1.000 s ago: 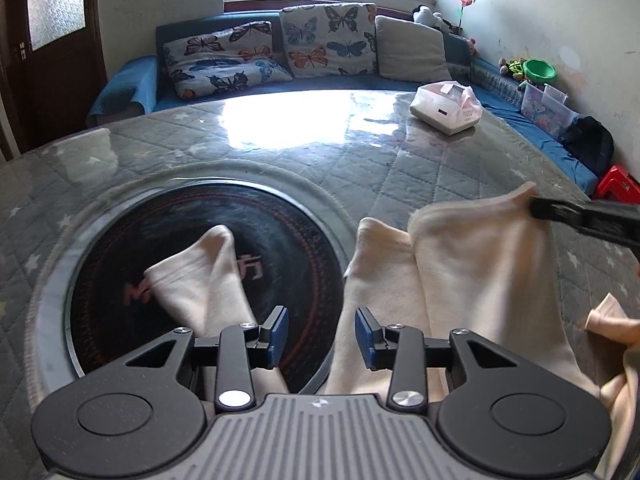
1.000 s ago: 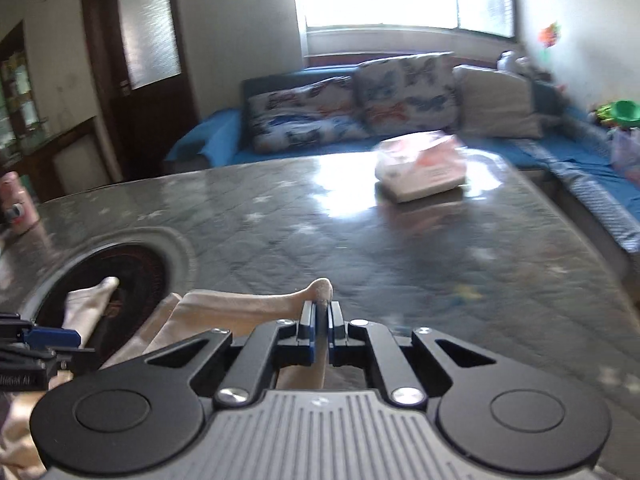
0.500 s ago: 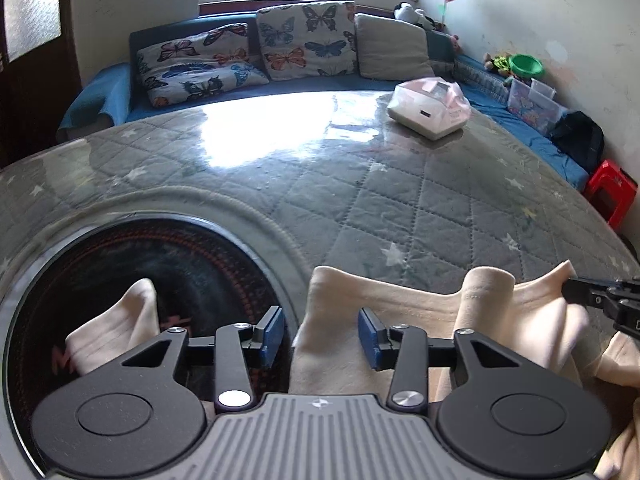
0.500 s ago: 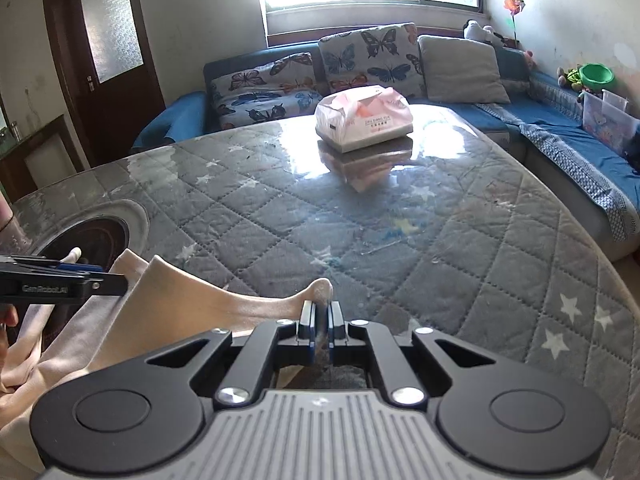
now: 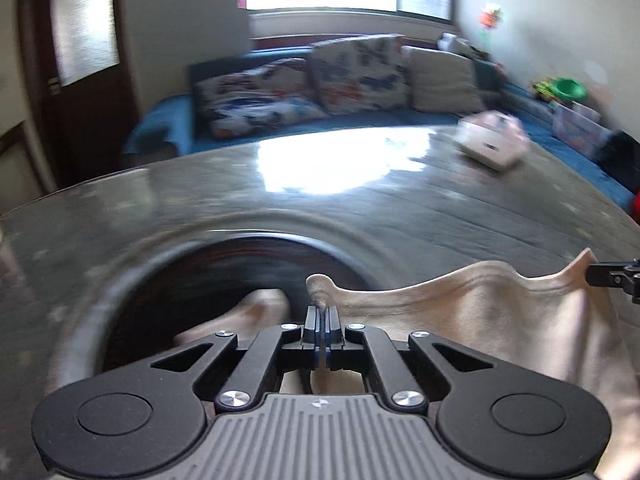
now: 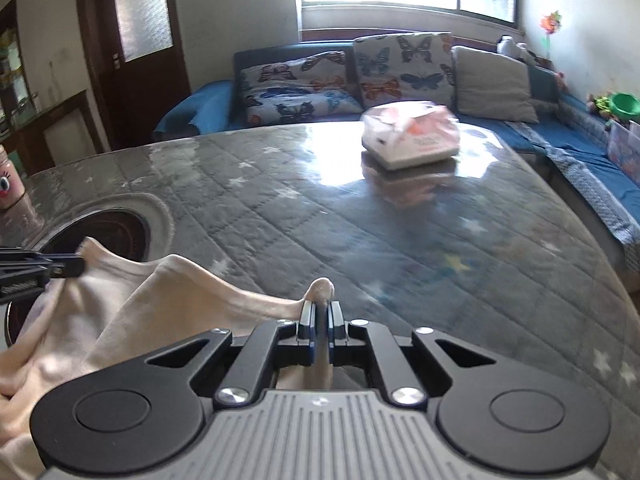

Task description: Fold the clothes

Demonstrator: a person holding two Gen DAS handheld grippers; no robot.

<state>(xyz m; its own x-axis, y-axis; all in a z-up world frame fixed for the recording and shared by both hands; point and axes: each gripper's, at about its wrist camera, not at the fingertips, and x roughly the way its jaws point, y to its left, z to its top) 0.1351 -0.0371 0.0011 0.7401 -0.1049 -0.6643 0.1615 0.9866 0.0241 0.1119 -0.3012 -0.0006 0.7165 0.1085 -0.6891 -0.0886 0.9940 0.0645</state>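
Cream garment [image 5: 460, 312] edge between jaws

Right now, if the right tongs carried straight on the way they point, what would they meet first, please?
The right tongs, shut on a corner of the cream cloth, point down at bare quilted table cover. That would probably come first; the tissue pack sits farther back, though depth is hard to judge.

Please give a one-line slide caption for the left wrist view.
Left gripper shut on cream cloth; right gripper holds its far corner.
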